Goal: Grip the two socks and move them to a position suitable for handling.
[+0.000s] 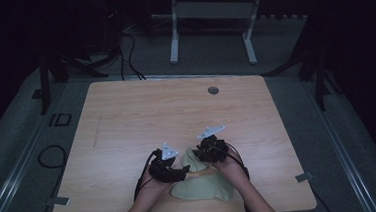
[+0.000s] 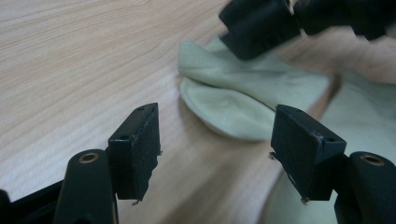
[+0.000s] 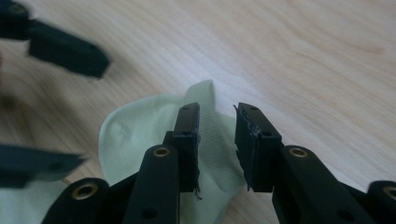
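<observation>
Black grippers (image 1: 188, 168), brass-ringed screw holes, grey three-cornered top plates (image 1: 168, 151)

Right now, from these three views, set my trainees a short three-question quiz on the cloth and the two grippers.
1. True or false: the left gripper has its jaws wide apart, with nothing between them.
2. What colour is the cloth? A) pale green B) red C) dark blue
3. What does the cloth lie on?

Key: 1 true. 2 A. 3 The wooden table; the right gripper, jaws a little apart, is above the cloth's edge.
</observation>
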Demonstrator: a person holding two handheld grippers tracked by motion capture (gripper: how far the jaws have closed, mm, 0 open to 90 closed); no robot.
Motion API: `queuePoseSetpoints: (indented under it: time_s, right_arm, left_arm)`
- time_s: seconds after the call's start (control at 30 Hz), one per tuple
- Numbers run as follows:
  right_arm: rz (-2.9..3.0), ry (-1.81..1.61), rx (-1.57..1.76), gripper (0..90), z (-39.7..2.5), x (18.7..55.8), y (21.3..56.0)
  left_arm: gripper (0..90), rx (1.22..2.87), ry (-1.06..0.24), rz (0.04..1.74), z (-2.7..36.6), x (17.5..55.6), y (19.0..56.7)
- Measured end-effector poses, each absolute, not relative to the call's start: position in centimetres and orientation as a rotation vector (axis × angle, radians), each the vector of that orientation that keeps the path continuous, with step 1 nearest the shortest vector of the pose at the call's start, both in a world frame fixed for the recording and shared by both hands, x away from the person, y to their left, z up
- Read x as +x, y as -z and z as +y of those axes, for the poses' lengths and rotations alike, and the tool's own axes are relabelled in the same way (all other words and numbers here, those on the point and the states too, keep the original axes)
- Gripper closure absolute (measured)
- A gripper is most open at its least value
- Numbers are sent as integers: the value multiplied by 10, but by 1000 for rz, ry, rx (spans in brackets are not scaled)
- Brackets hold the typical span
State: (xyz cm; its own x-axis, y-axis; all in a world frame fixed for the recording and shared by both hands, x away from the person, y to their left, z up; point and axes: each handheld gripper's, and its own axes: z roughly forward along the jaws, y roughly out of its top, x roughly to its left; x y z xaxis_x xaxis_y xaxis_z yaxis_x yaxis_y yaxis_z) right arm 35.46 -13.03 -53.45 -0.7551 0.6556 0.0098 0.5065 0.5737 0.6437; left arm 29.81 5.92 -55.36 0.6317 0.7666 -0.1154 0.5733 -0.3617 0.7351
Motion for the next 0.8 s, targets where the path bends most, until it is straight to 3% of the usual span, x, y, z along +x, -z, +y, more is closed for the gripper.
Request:
queuePoseSetpoints:
  time_s: [0.27,0.57,0.8]
  right_arm:
    - [2606,-900,928,699,-127,352,547]
    - [2590,-900,907,864,-129,348,550]
    - [2533,-939,894,891,-132,341,539]
  left_arm:
    - [533,2106,-319,1075,55,312,560]
    - [863,2147,-350,1049,49,311,563]
    - [887,2107,-394,1057,48,307,552]
